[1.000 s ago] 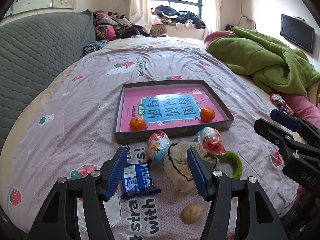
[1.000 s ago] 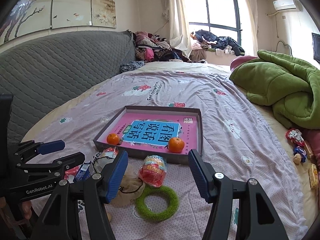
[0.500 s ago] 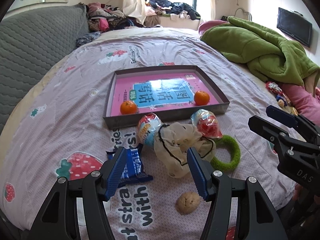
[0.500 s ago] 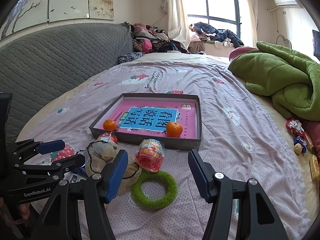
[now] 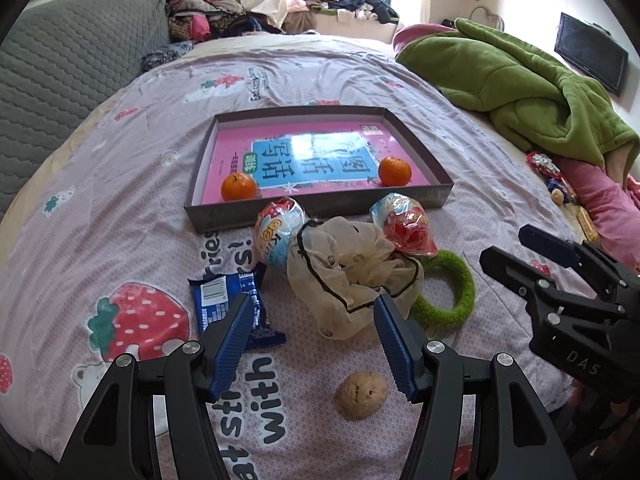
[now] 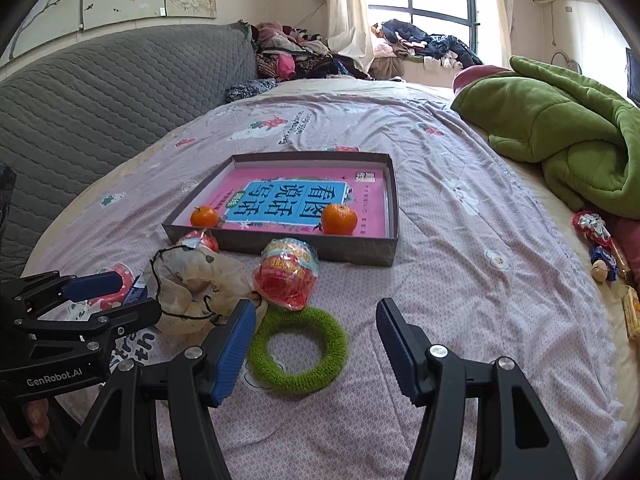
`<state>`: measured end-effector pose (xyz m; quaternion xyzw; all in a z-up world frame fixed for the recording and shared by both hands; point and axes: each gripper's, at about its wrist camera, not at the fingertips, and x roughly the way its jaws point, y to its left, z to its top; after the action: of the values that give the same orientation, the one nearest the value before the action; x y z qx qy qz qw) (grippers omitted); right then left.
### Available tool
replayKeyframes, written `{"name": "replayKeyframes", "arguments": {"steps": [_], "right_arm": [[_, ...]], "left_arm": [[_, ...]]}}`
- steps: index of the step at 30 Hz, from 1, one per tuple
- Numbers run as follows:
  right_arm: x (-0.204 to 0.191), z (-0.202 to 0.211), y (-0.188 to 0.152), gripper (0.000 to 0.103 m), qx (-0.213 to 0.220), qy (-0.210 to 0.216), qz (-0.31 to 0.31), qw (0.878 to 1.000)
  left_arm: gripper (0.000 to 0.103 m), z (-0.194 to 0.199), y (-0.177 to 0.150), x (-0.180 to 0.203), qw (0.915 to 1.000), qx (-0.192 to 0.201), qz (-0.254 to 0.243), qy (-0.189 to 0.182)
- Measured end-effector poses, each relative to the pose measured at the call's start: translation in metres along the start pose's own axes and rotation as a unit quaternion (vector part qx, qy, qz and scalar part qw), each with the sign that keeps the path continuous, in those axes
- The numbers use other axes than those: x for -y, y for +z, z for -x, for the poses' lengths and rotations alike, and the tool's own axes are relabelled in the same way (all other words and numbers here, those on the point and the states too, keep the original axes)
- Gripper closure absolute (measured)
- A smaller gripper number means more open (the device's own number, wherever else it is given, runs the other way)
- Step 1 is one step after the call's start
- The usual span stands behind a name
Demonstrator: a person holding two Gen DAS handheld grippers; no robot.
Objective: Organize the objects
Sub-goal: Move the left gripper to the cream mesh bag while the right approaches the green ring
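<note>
Lying on a bed [image 5: 120, 216] covered with a pale lilac sheet printed with strawberries and lettering, the things to sort form a loose cluster near its front edge. A shallow grey cardboard tray [image 5: 320, 202] sits toward the middle of the bed; inside it a glossy pink book [image 5: 308, 160] with a blue title panel lies flat, and two round oranges rest on it, one [image 5: 239, 186] at the near left corner, the other [image 5: 394, 171] near the near right corner. Just in front of the tray's near wall lie two crinkly egg-shaped snack packs, one with a blue base [image 5: 278, 236] and one mostly red [image 5: 406, 224], with a crumpled sheer cream pouch [image 5: 352, 276] edged in black cord between them. A fuzzy green ring [image 6: 298, 350] touches the pouch's right side. A shiny blue wrapper [image 5: 226, 300] lies flat to the left, and a wrinkled walnut [image 5: 363, 394] sits alone nearest the front edge.

The left gripper [image 5: 314, 344] hovers above the pouch, jaws spread and holding nothing. The right gripper [image 6: 316, 346] hangs over the green ring, jaws likewise spread and empty. A rumpled green quilted blanket [image 6: 560, 128] is heaped at the bed's right side.
</note>
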<state>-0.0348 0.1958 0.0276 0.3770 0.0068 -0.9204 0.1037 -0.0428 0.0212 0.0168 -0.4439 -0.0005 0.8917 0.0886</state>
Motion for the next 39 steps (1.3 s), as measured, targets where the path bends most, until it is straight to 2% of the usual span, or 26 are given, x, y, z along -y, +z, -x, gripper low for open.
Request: {"name": "replayKeyframes", "arguments": {"steps": [14, 26, 39], "right_arm": [[0.000, -0.019, -0.011, 0.041, -0.042, -0.014, -0.002, 0.999], [0.003, -0.031, -0.017, 0.041, -0.074, -0.020, -0.003, 0.997], [0.008, -0.036, -0.020, 0.041, -0.083, -0.021, -0.017, 0.996]], "left_arm": [[0.039, -0.016, 0.001, -0.004, 0.9994, -0.031, 0.017, -0.001], [0.039, -0.020, -0.003, -0.002, 0.9971, -0.062, 0.034, -0.030], [0.039, -0.026, 0.005, 0.000, 0.9963, -0.067, 0.050, -0.018]]}}
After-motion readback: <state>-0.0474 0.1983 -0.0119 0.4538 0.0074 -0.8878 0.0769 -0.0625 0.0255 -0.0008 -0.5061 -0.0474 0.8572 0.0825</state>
